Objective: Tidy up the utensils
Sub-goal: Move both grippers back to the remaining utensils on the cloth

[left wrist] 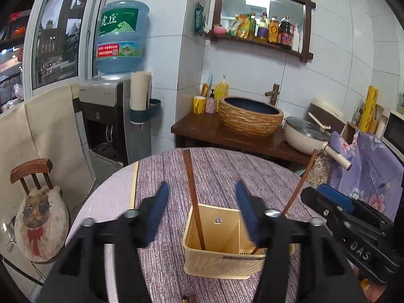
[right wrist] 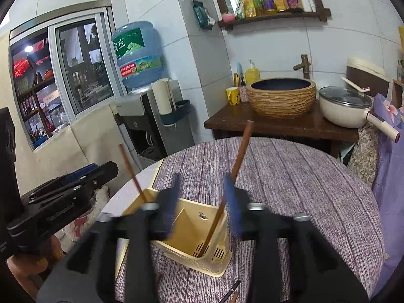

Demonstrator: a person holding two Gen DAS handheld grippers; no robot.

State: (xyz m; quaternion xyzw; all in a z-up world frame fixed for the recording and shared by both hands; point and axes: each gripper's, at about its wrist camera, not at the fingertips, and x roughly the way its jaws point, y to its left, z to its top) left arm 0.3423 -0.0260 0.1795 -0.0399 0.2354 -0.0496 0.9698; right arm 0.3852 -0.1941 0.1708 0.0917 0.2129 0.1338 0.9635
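Left wrist: left gripper (left wrist: 200, 216) spread over utensil holder (left wrist: 217, 265), two chopsticks (left wrist: 193, 197) inside (separate compartments). Right gripper (right wrist: 202, 205) also spread, pinching nothing.

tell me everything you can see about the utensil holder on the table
The utensil holder is a cream plastic box, open-topped, with a perforated wall, slotted base vents and an inner divider with a round hole. It stands upright on the purple striped tablecloth. Two brown chopsticks lean inside, one per compartment. Neither gripper touches it.

L gripper (left wrist: 199, 214), R gripper (right wrist: 202, 204): agape, empty.
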